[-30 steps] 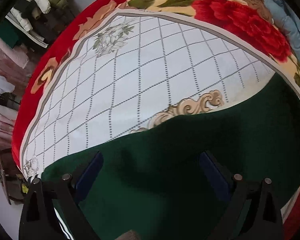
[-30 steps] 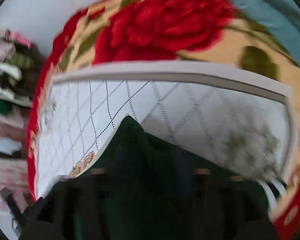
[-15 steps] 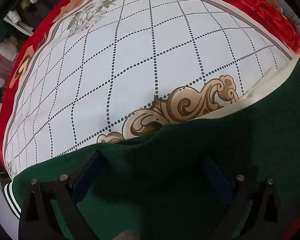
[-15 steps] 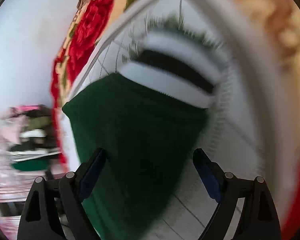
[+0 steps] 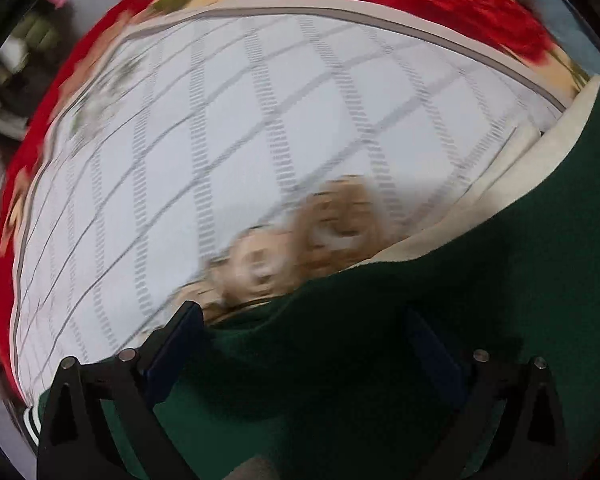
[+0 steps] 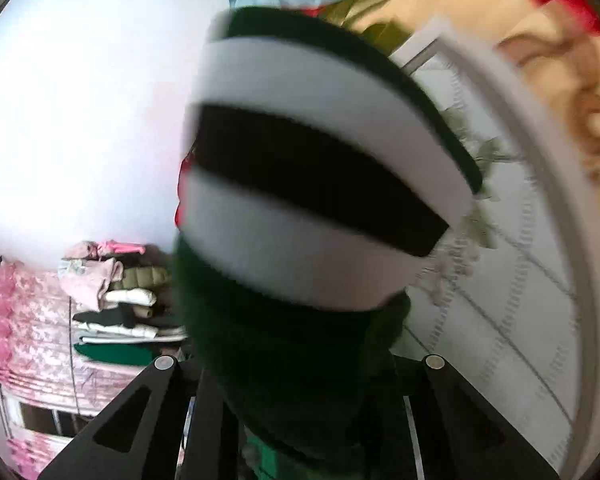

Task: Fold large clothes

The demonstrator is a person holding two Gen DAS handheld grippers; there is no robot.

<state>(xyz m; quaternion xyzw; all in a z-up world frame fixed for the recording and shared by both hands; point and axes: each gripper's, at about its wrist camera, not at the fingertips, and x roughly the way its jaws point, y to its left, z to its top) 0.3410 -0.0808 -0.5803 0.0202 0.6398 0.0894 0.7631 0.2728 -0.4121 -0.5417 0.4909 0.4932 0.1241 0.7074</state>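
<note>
Green garment (image 5: 440,320) lies on the bed's patterned blanket (image 5: 260,140), filling the near right. Left claw (image 5: 304,344) hovers wide above its edge. Right claw (image 6: 296,376) pinches the striped cuff (image 6: 312,184), raised clear, likely to carry the sleeve across for a fold.

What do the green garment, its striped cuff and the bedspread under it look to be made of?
Green garment: matte, fuzzy, probably fleece or knit. Striped cuff: likely ribbed knit, though blurred. Bedspread: soft printed plush, judging by its fuzzy look.
</note>
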